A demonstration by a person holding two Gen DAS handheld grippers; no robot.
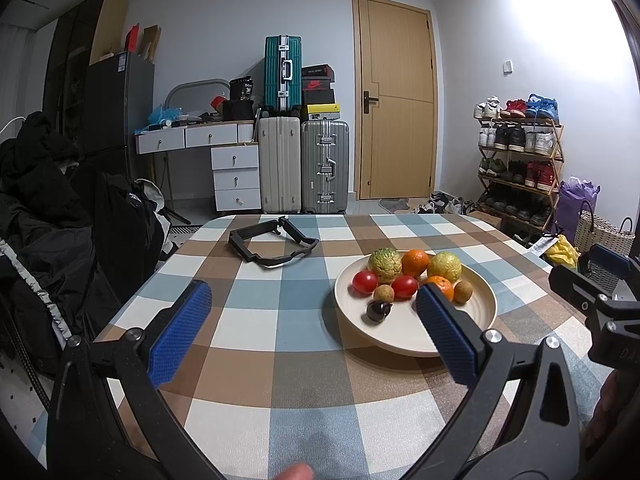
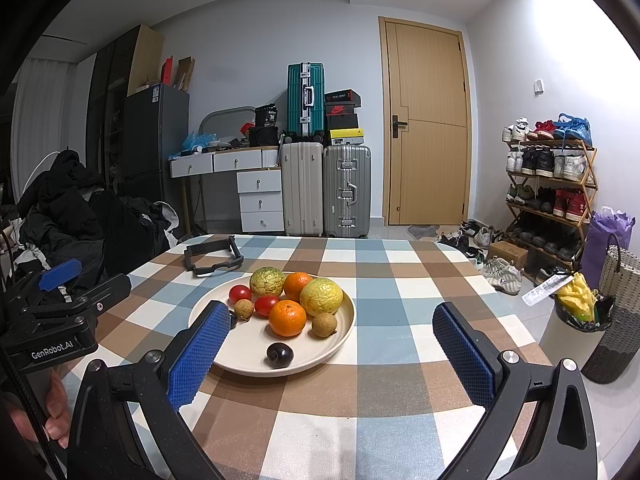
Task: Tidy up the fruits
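Both tools hang above the near edge of the table (image 2: 400, 308), and neither carries anything: the left tool (image 1: 312, 328) has its blue pads spread wide, and the right tool (image 2: 332, 356) is spread just as wide. All the fruit in view sits together on the plate (image 2: 340, 332): two bumpy yellow-green fruits (image 2: 321, 296), two oranges (image 2: 287, 317), two tomatoes (image 2: 266, 305), two small brown ones (image 2: 324, 325), and a dark plum (image 2: 279, 355) alone at the near rim. No fruit shows on the cloth around the plate; only a black frame (image 2: 212, 258) lies at the far left. So this fits two readings: the fruits gathered on the plate and the job as good as done, or a full plate waiting to be sorted elsewhere, and no second dish shows in either view. With both tools wide and level with the plate, any next grasp would call for a gentle close, since the round fruits could roll or bruise.
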